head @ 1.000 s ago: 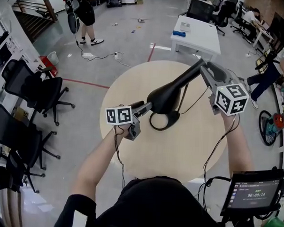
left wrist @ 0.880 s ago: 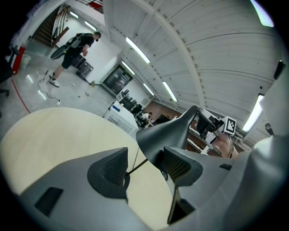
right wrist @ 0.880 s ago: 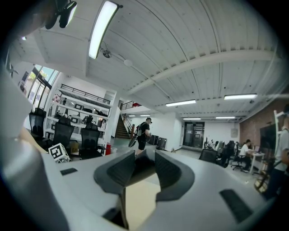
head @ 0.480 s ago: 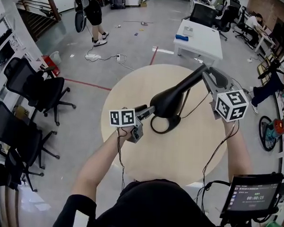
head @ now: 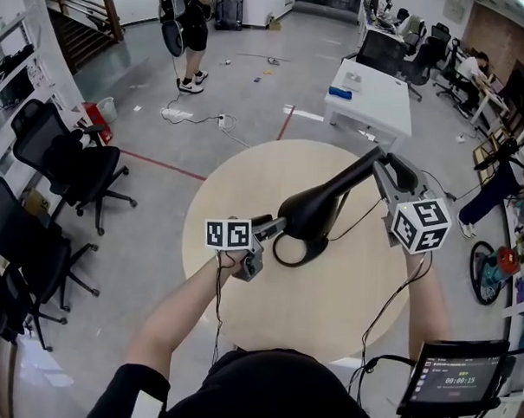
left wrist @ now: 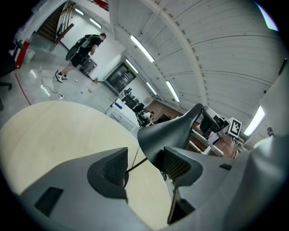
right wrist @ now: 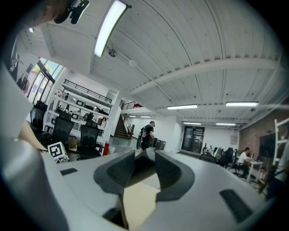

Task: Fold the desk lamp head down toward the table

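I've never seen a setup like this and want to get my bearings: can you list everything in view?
round table: one, pale wood, centre.
desk lamp: one, black, on the round table, between the grippers.
office chairs: several, black, left edge.
white table: one, white, behind the round table.
standing person: one, dark clothes, far back left.
other people: at least two, right edge.
screen: one, black, bottom right.
left gripper: one, grey, jaws apart at the lamp's broad end.
right gripper: one, grey, closed on the lamp's narrow end.
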`<state>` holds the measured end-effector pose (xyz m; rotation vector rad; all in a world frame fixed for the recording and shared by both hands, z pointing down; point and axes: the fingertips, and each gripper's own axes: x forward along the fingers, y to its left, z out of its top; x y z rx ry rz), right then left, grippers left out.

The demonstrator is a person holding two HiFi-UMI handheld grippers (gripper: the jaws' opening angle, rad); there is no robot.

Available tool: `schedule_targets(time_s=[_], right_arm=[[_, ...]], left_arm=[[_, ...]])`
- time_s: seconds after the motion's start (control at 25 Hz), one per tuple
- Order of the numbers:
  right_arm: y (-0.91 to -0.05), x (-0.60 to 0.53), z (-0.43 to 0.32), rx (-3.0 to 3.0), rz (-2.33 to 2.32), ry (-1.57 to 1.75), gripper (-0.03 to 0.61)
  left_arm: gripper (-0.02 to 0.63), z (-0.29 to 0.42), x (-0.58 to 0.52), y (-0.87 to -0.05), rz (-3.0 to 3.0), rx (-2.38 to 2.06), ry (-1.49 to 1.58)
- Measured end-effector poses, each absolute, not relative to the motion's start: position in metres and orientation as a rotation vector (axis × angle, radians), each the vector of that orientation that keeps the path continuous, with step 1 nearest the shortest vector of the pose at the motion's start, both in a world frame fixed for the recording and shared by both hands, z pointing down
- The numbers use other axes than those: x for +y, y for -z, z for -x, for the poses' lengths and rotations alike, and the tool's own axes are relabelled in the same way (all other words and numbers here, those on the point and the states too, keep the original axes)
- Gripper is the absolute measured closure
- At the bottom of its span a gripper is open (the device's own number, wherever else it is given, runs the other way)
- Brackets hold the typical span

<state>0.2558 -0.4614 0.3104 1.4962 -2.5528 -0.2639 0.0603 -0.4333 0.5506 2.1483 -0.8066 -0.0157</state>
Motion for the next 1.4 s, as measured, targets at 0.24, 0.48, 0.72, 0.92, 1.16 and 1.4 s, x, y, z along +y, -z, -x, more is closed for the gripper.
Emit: schedule_targets(time_s=[0.24,0.48,0.72,0.92,1.16,1.4], right_arm=[[-0.3111,-0.4598,-0.2549,-2.539,-1.503,0.293,0.436],[-0.3098,-0.4587,-0.254,-2.546,-1.517,0.298,0.436],[-0.3098,-0.4568,-0.2561,-2.56,-1.521,0.294,0.436],[-0.3083,-0.4563,-0.2567,-2.577,-1.532,0.291,0.436],[-0.3059,-0.4572,-0.2554,-2.579,-1.529,0.289,0.436],[-0.3045,-0.4579,-0.2558,-2.593,-1.546,0.275,0.436]], left_arm=[[0.357,-0.0629,-0.4346,-0.5545,-2.148,-0.802,0.013],[0.357,-0.0628,-0.4327,-0.5535,-2.146,-0.796,0.012],[0.357,-0.0644,-0.4311,-0.5537,-2.141,-0.792,0.024],[0.357,-0.064,-0.4303,-0.5537,-2.131,-0.793,0.037],[0.357,-0.0632,-0.4309,-0.5514,-2.13,-0.791,0.039],[0.357,-0.0631,-0.4316,-0.5505,-2.125,-0.792,0.038]])
